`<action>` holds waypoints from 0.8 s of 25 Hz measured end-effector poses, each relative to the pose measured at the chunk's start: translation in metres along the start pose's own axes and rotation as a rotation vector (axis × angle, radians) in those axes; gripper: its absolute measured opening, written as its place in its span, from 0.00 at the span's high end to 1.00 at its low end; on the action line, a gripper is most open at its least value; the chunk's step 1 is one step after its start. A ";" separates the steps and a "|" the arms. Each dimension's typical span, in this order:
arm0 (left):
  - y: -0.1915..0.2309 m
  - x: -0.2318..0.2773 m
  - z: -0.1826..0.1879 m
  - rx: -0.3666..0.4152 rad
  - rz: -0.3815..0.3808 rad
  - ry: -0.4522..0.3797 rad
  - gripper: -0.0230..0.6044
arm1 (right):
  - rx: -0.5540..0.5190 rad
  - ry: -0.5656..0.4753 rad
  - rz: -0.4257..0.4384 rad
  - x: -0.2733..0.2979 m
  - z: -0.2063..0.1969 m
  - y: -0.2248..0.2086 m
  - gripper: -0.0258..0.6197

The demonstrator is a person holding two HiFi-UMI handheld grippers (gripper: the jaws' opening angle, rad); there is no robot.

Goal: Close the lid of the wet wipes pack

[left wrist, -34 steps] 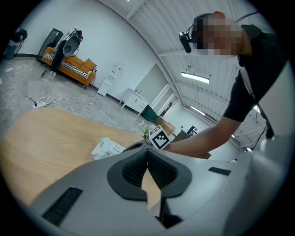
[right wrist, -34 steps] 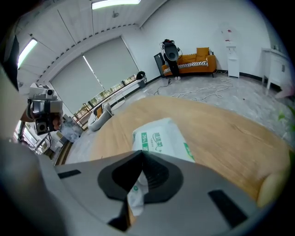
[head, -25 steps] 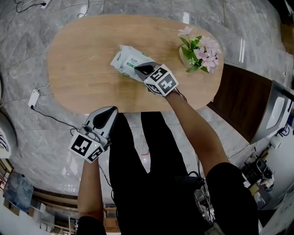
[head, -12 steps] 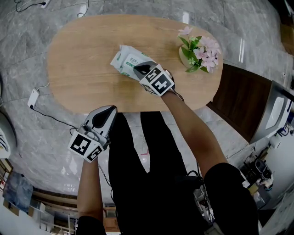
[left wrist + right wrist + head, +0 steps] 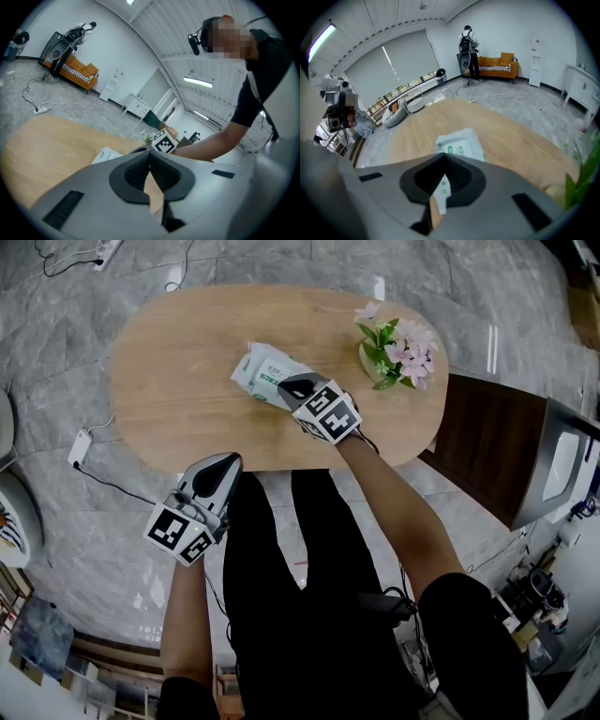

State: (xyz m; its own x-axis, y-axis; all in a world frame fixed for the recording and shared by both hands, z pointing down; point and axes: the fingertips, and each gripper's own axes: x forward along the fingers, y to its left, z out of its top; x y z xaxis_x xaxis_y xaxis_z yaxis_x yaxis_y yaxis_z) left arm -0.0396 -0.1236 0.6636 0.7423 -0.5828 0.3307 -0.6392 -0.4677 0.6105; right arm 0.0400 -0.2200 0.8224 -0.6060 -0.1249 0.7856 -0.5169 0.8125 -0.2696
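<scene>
Lying flat about mid-table: pack, white w/ green print up. Can't tell lid state from any view, as flap is too small and partly under R gripper. R gripper over pack's near-right end, jaws together, nothing btwn them; contact w/ pack not certain. Prob. the press-down stage, late in task.

To do it well:
- Hold R jaws together and use as blunt pusher.
- Come straight down on lid, not at a slant, else pack may slide on the smooth wood.
- Run along flap end to end so seal takes all round.
- Go light on force: soft pack, likely to squash.
- If pack skids, bring L gripper in to pin far end.

L gripper well apart from pack, off table's near edge, over lap; jaws also together, empty. Flowers at table's right end, apart from pack and clear of R gripper.

Views:
- Head view alone gives layout: both grippers, pack, table edge.
- R gripper view alone gives pack print close up, plus a sliver of pack through slot behind jaw tips, so jaws sit over it. Also shows person by sofa far back.
- L gripper view gives R marker cube and arm side-on, w/ pack corner peeking past own jaws. No lid detail.
</scene>
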 end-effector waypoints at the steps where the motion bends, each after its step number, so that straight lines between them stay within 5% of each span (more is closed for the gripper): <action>1: -0.003 -0.002 0.006 0.002 0.001 -0.007 0.94 | 0.005 -0.016 -0.002 -0.008 0.007 0.002 0.94; 20: -0.118 -0.054 0.188 0.229 -0.065 -0.155 0.94 | -0.120 -0.486 -0.115 -0.281 0.215 0.084 0.94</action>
State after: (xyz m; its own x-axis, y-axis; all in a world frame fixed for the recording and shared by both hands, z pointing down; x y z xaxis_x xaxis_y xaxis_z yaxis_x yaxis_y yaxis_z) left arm -0.0416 -0.1620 0.4384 0.7550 -0.6329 0.1715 -0.6331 -0.6354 0.4422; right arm 0.0369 -0.2394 0.4592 -0.7754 -0.4442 0.4489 -0.5408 0.8340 -0.1089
